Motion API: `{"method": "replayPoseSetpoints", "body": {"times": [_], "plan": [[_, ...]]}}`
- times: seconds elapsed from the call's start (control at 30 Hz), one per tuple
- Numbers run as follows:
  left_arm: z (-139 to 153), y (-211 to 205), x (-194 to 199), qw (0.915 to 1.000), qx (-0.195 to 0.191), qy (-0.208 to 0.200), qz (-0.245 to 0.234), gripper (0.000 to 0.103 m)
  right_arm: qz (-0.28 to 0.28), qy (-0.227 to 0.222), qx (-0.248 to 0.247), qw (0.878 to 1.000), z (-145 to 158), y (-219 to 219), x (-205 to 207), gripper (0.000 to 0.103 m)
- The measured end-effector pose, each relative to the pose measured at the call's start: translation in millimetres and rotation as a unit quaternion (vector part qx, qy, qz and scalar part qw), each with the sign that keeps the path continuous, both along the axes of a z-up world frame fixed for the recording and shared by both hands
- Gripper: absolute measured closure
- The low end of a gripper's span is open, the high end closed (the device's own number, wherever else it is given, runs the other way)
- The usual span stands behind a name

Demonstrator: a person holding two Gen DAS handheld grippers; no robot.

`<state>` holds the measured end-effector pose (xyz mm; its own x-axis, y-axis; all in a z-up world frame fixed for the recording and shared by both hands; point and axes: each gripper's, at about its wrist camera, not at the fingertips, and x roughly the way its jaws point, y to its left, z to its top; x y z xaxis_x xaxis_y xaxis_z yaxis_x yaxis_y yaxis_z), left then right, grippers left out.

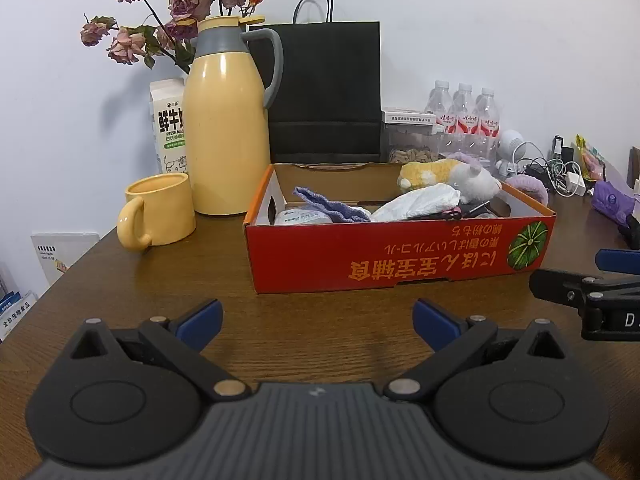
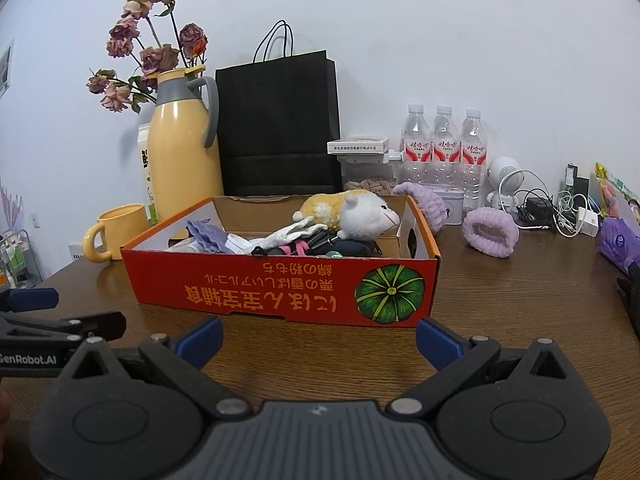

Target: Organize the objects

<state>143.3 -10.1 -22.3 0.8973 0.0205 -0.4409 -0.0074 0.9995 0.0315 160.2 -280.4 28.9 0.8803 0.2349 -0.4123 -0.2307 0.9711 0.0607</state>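
While both tools hover low over it, we see the brown wooden worktop (image 1: 168,280) stretching back to a white wall. Against that wall stands a black paper bag (image 1: 326,92), with a tall yellow thermos jug (image 1: 226,128) to its left and dried roses (image 1: 176,12) rising behind the jug. In front of the bag lies the red cardboard box (image 2: 280,280), open at the top, its print upside down to us and a green pumpkin picture on the near wall. Inside it we find a plush toy (image 2: 356,210) resting at the back right, a purple cloth (image 1: 328,206) at the left and a white crumpled cloth (image 1: 420,202) in the middle. A yellow mug (image 1: 158,210) stands just left of the box, near the jug. Three water bottles (image 2: 444,140) line the wall at right, near a purple fluffy band (image 2: 490,232). Our left hand-held gripper (image 1: 318,322) is released, blue fingers spread wide and empty; our right hand-held gripper (image 2: 320,338) is likewise released and empty, short of the box.
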Motion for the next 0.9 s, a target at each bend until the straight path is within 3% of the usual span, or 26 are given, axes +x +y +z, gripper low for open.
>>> {"method": "replayPoseSetpoints", "body": {"times": [0.9], "plan": [[-1.4, 1.2, 0.6, 1.0000, -0.005, 0.005, -0.004, 0.000, 0.000, 0.000, 0.000, 1.000, -0.1, 0.6, -0.2, 0.000]]}}
